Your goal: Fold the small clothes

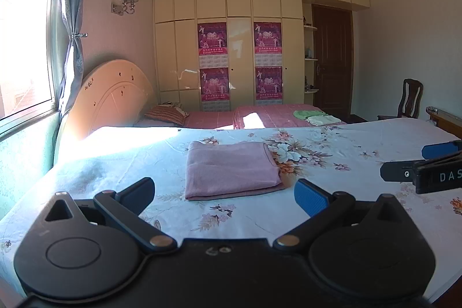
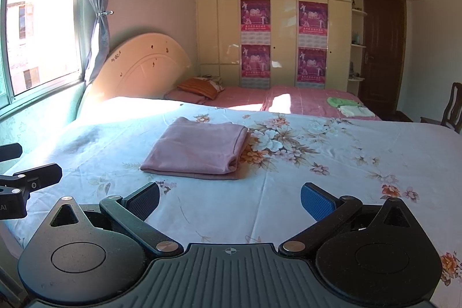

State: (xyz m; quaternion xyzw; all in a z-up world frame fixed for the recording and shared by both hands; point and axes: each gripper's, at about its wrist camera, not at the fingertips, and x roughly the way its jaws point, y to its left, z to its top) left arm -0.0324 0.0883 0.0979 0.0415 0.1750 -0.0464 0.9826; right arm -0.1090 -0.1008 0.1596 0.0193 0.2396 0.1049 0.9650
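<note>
A pink cloth (image 1: 231, 169) lies folded into a flat rectangle on the floral bedsheet (image 1: 332, 207); it also shows in the right wrist view (image 2: 199, 147). My left gripper (image 1: 225, 195) is open and empty, just short of the cloth's near edge. My right gripper (image 2: 229, 199) is open and empty, a little nearer than the cloth. The right gripper shows at the right edge of the left wrist view (image 1: 424, 163), the left gripper at the left edge of the right wrist view (image 2: 26, 166).
A second bed with a pink cover (image 2: 288, 100) stands behind, bearing a striped pillow (image 2: 200, 87) and folded green and white cloths (image 2: 350, 107). A headboard (image 1: 115, 97) and window are at left. A wooden chair (image 1: 408, 100) and door stand at right.
</note>
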